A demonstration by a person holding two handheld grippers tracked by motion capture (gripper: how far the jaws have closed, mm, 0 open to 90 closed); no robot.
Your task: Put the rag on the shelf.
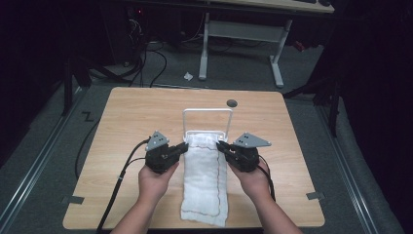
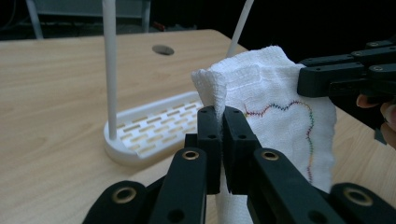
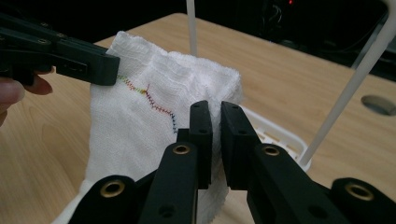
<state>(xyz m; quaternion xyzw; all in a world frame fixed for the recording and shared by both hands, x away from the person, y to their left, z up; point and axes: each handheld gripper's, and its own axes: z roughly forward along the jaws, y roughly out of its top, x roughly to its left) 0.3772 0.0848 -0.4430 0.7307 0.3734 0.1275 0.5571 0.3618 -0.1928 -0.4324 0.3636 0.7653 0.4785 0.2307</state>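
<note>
While both grippers pinch it, the white waffle-textured towel hangs limp.

Light wood table w/ rounded corners, standing on grey floor. On it, approx centre: white rack, slotted base flat on the top, tall hoop rising at its far side. Round dark hole in the top just far-right of rack. White towel w/ coloured stitching runs from rack base toward near edge; near part lies on the wood, far end raised off it. Grey tape tabs at near-left & near-right edges.
</note>
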